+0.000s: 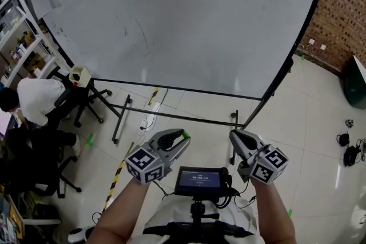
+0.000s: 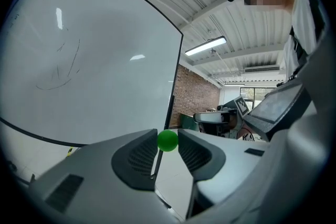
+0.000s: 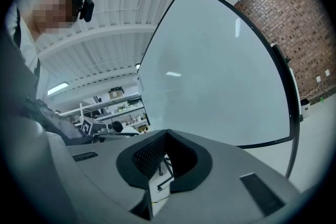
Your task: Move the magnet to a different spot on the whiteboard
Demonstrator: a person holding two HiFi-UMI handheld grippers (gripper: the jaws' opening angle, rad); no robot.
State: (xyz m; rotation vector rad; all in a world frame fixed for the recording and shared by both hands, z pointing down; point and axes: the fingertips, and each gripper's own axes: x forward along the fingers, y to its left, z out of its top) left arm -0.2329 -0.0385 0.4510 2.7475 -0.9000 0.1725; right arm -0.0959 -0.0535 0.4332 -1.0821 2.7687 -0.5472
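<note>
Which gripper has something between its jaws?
The left gripper: its jaws pinch a small round green magnet. The right gripper has its jaws together with nothing between.

tiled floor point(image 1: 309, 123), whiteboard stand point(image 1: 189, 116) on it, black cables point(image 1: 350, 155) at right

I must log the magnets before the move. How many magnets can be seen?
1. The green magnet sits between the left gripper's pads, off the whiteboard. Others may be too small to see.
</note>
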